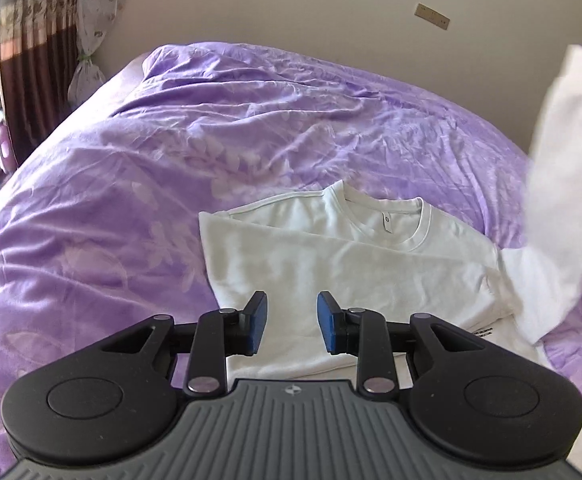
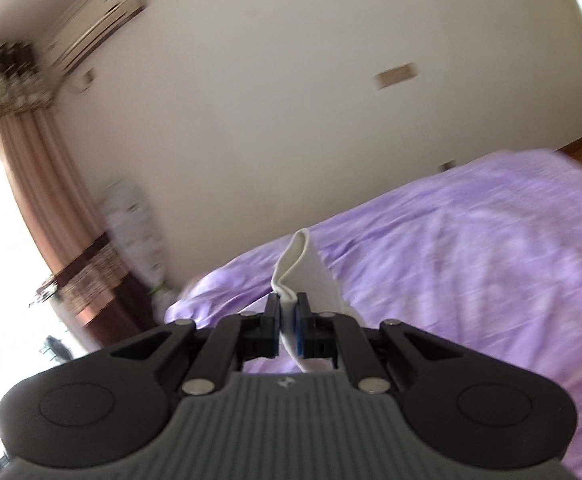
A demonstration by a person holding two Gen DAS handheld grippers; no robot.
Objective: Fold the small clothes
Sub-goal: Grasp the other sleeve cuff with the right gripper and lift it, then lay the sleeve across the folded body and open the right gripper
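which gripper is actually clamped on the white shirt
The right gripper: its blue pads pinch a fold of the white shirt, lifting that sleeve off the purple bedspread. The left gripper hangs open above the shirt, nothing between its pads.

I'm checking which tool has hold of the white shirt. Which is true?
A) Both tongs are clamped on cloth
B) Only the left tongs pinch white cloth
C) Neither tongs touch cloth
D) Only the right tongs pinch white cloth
D: the right tongs are shut on a fold of the white shirt, while the left tongs stand open above it, nothing between the pads.
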